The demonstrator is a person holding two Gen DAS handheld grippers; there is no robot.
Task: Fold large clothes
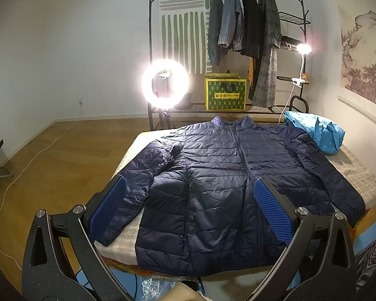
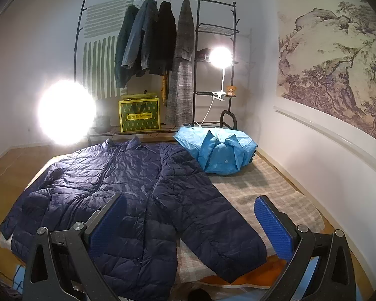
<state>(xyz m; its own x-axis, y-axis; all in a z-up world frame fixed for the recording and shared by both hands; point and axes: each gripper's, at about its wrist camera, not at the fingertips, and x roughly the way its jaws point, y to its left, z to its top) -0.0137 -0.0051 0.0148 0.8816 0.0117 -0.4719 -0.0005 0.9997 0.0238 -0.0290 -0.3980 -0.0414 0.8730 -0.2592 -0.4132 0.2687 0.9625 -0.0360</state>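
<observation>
Left wrist view: left gripper hung wide open and empty above navy puffer jacket, spread flat, zipped, on checked bed cover

Right wrist view: right gripper likewise wide, holding nothing, over right sleeve. Judged light, soft, slippery; best pinched at cuff or hem

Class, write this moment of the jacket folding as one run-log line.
stage: before first fold | navy jacket: flat, unfolded on bed | left gripper: open, empty | right gripper: open, empty
</observation>
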